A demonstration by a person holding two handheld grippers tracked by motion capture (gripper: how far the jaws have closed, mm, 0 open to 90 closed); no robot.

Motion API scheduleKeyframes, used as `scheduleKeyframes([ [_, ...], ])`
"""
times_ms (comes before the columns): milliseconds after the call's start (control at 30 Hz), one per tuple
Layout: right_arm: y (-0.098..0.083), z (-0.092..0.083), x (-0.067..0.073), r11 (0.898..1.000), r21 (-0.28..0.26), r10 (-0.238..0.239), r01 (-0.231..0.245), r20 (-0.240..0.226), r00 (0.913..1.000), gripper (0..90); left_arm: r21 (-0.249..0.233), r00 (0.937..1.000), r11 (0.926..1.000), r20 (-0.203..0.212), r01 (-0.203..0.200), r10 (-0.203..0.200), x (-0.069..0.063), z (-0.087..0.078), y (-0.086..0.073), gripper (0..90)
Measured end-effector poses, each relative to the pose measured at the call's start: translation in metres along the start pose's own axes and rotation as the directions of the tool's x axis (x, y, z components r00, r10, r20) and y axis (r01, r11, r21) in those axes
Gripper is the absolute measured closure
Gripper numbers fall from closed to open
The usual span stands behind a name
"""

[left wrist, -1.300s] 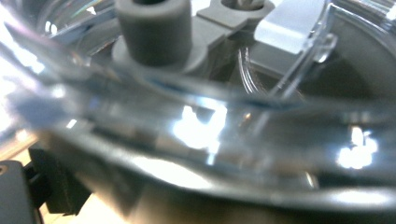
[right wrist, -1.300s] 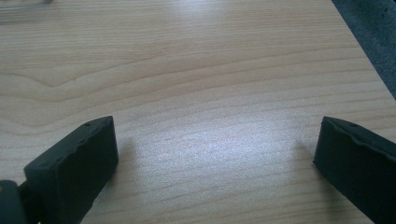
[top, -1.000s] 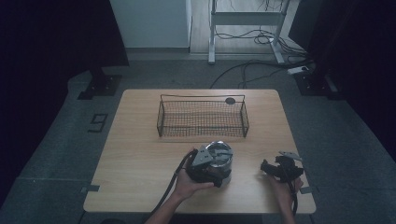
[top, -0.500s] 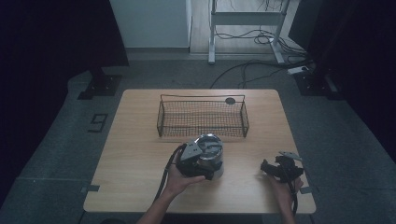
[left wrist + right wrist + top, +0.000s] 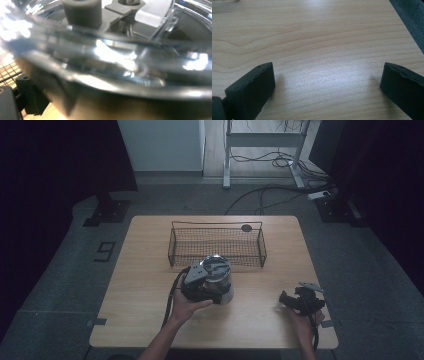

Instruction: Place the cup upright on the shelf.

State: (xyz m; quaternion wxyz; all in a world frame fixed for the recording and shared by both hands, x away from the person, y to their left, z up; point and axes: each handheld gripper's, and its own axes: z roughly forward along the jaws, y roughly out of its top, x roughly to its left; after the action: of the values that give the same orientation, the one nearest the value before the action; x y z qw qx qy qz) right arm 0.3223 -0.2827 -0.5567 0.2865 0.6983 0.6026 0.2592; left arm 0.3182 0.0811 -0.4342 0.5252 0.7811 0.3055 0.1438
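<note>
Left hand-held gripper [image 5: 207,287] clenched on lidded glass jar [image 5: 217,275], carried just short of wire basket [image 5: 217,245] — drop-in pending. Right hand-held gripper [image 5: 300,301] released, idle over counter [image 5: 145,285].

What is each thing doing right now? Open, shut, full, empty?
Clear lidded container: lid on, upright, held by the left gripper near the basket.
Wire basket: empty, on the table.
Right gripper: jaws open, nothing between them.
</note>
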Motion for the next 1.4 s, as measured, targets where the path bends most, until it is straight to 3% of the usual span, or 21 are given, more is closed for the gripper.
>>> scheduleKeyframes([
  [667, 0.000, 0.000, 0.000, 1.000, -0.001, -0.001, 0.001, 0.003, 1.0000, 0.0, -0.026, 0.9996, 0.9996, -0.023, 0.014, -0.015, 0.016, -0.011, 0.025, 4.0],
  [1400, 0.000, 0.000, -0.001, 1.000, -0.002, -0.002, 0.002, 0.004, 1.0000, 0.0, -0.040, 0.9982, 0.9990, -0.055, 0.021, -0.023, 0.034, -0.010, 0.053, 4.0],
])
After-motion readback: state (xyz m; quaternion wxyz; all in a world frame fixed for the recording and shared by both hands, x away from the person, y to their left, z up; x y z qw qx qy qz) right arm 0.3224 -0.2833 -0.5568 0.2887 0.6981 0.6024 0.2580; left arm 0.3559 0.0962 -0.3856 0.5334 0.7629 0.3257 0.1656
